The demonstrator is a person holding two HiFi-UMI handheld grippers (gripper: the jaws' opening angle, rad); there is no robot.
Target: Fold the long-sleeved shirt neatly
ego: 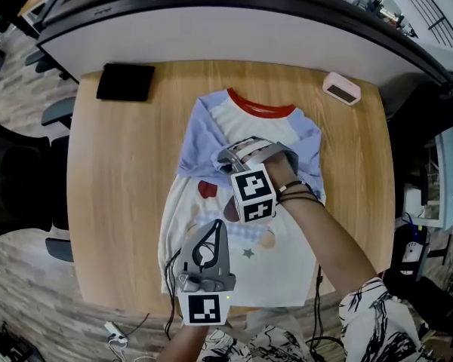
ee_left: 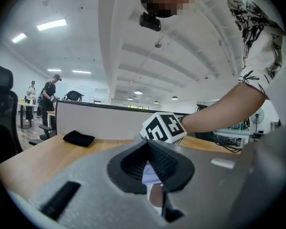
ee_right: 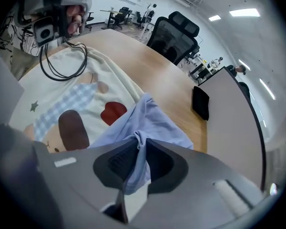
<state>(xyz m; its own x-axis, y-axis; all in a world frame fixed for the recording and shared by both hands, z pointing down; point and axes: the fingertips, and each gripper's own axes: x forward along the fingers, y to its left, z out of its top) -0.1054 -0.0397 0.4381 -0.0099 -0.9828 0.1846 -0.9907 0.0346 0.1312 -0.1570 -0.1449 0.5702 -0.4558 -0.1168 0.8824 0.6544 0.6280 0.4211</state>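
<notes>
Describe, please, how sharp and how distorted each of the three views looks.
Head view: sharp, evenly lit, table edges bowed by the lens. Left gripper view: left claw blurred close up, ceiling lights glaring. Right gripper view: sleeve crisp, right claw soft, corners dark.

In the head view, the right claw (ego: 226, 158) and its hand (ego: 281, 173) covered the middle of the shirt (ego: 190, 210), so the chest print (ego: 205, 189) showed only in pieces. The left claw (ego: 220, 228) hid part of the lower front. In the left gripper view, that claw's own body blocked all but a sliver of cloth. The pink object (ego: 341, 87) on the tabletop (ego: 113, 164) was too small to identify.
</notes>
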